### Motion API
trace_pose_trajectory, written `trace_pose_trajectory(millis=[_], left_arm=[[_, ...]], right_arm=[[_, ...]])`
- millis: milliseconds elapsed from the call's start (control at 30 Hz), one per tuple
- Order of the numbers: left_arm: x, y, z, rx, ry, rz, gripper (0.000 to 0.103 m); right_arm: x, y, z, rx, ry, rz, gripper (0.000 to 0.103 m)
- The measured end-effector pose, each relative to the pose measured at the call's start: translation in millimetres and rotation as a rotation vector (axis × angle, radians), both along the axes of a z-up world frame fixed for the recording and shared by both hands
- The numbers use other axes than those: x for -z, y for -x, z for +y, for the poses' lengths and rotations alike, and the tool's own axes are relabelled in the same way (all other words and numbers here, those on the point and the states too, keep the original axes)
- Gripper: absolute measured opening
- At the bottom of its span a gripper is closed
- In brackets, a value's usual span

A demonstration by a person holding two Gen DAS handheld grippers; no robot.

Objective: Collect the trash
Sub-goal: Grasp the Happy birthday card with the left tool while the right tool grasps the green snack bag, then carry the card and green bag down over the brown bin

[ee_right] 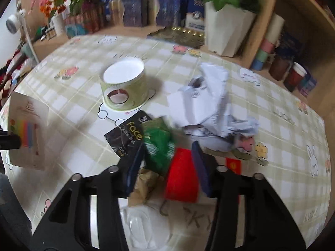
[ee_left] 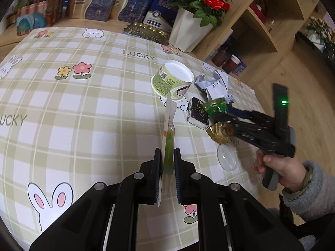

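Fingers of our left gripper [ee_left: 167, 163] press from both sides on a flat blister card [ee_left: 168, 129] with a green strip under clear plastic, held edge-on above the checked table [ee_left: 83, 108]. From the right wrist the same card [ee_right: 28, 133] shows at the far left, with coloured sticks on white backing.

Our right gripper [ee_right: 167, 167] stands part-spread over the trash pile. Between its fingers we see a green foil wrapper [ee_right: 160, 144] and a red wrapper [ee_right: 182, 177]; the view is blurred and we cannot tell whether the pads press on either. A gold crumpled wrapper [ee_left: 218, 132] lies just below them, and a clear plastic lid [ee_left: 227, 156] rests on the table nearest us. A hand [ee_left: 280, 171] in a grey fleece sleeve grips that tool's handle.

Just beyond the green wrapper lies a black packet [ee_right: 127, 136] printed "Face", touching it. To its right sits a heap of crumpled white paper [ee_right: 209, 104]. Behind the packet a green paper cup [ee_left: 172, 81] stands upside down, white base up.

At the far table edge we see a gold tray [ee_left: 146, 31], a white pot of red roses [ee_left: 192, 29], and a row of dark blue boxes [ee_left: 100, 6] against the wall. A wooden shelf [ee_left: 261, 27] with jars stands at the right.
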State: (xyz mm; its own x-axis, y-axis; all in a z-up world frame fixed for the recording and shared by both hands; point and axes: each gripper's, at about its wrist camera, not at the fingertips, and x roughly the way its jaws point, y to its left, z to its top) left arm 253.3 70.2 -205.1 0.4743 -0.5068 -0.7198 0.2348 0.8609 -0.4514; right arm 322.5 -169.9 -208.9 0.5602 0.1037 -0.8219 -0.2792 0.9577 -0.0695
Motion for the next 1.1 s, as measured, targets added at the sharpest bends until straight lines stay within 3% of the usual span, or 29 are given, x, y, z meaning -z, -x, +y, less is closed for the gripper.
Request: trace_pose_trajectory(millis=[67,133,200,300,700,900,1100], left_arm=[[-1,3,2,-0.008,0.017,0.002,0.012],[-3,6,1,-0.005,0.014,-0.003,0.012],[-6,10,1,0.001,0.009,-0.013,0.012],[-11,17,-1,0.007,0.004,-0.023,0.012],[-30,53,-14,0.037,-0.022,-0.052,0.012],[-35,84,-20,0.052,-0.023,-0.061,0.012],[-37,117,-22,0.064,-0.024,-0.073,0.012]], right_arm=[[6,-3,6,-0.004,0.039,0.015,0.045],[7,0,10,-0.008,0.064,0.003,0.038],[4,3,8,0.000,0.027,0.005,0.030],[-7,17,-3,0.029,-0.079,-0.010,0.029],[-45,89,-28,0.051,-0.249,-0.071,0.029],[-51,131,-34,0.039,-0.285,-0.082,0.029],[-43,172,-42,0.045,-0.348,-0.036,0.029]])
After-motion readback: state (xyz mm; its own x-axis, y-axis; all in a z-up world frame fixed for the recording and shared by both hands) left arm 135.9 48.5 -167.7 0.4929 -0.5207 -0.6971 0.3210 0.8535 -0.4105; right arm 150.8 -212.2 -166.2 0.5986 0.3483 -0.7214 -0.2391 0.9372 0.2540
